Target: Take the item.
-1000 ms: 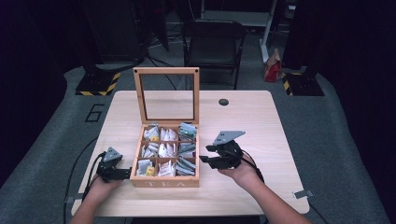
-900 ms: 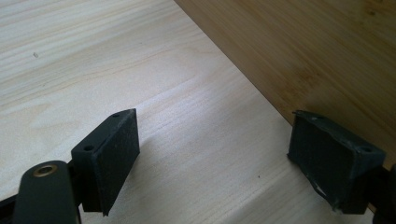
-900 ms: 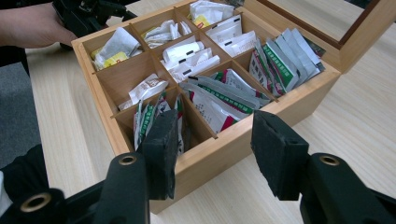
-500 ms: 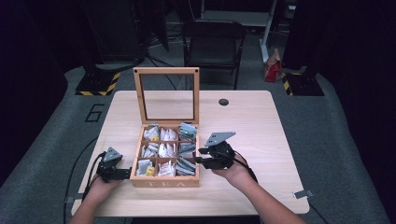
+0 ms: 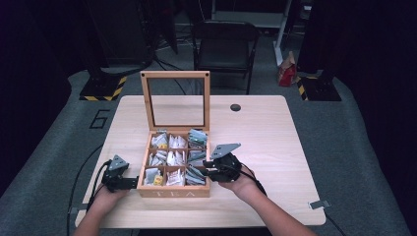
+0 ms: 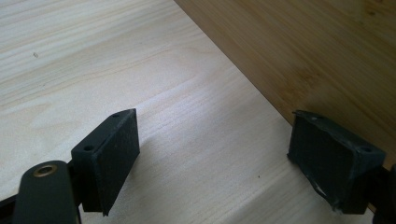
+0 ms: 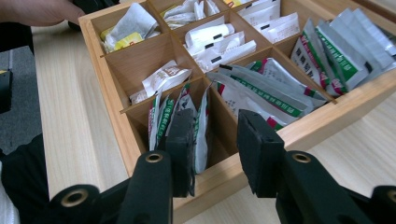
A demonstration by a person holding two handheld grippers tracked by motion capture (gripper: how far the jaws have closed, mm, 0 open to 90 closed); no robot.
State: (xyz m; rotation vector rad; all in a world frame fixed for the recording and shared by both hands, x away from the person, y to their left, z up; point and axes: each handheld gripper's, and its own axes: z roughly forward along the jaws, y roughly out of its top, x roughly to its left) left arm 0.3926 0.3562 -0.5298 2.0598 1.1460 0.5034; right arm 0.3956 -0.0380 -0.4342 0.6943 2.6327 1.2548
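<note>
- The green-and-white tea bags [image 7: 180,116] stood on edge in the near right compartment of the wooden tea box [image 5: 173,191], the corner cell closest to the person's right hand.
- Their long sides ran away from the box's front wall toward the lid, so the packets showed thin edges upward, as seen in the right gripper view.
- The right hand-held gripper [image 7: 215,140] hung directly over that cell, tilted down into it; the bags lay just ahead of and below its tips.
- Its jaws stood apart and had just been closing; one pad sat against the outermost packet while the other hovered over the divider beside it, so nothing was clamped yet.
- Judged from this, the coming move turned on the pads straddling one packet across its thin faces, not along its length.
- More green-and-white packets [image 7: 275,88] leaned in the neighbouring cell, close enough to be caught by mistake.
- The left hand-held gripper [image 5: 132,183] rested on the table [image 5: 275,147] just beside the box's left wall, jaws wide apart and empty, far from the bags.
- The right hand was plainly the nearer one.
</note>
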